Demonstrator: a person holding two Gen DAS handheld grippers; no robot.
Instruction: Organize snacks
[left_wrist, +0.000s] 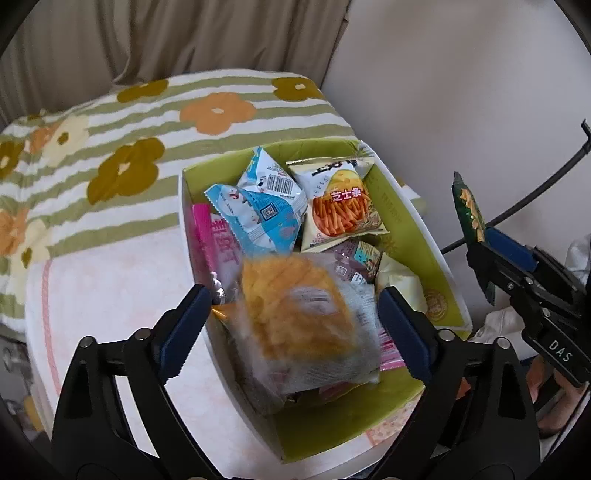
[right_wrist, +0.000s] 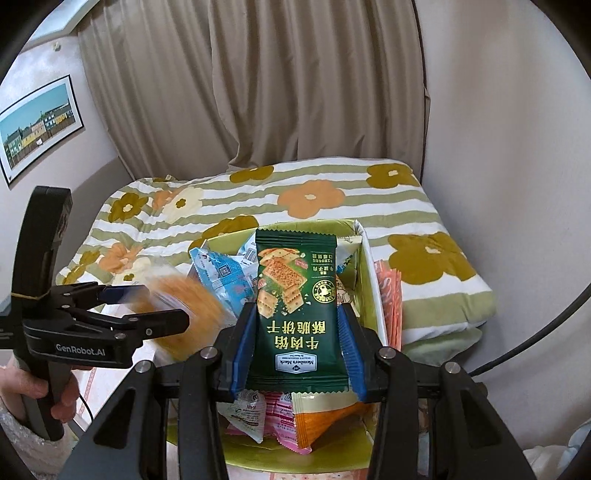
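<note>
The blurred orange-filled clear snack bag (left_wrist: 299, 325) sits between the spread, unclenched left gripper (left_wrist: 295, 325) above the green-lined cardboard box (left_wrist: 406, 221), apparently for depositing, while the right gripper (right_wrist: 295, 350) clamps the dark-green cracker packet (right_wrist: 295, 306) nearby, probably queued next.

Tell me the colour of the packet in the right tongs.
Dark green packet with gold lettering, clearest in the right wrist view.

Home bedroom: floral striped quilt (right_wrist: 295, 195), beige curtains (right_wrist: 258, 85), framed picture (right_wrist: 38, 125) on wall.
</note>
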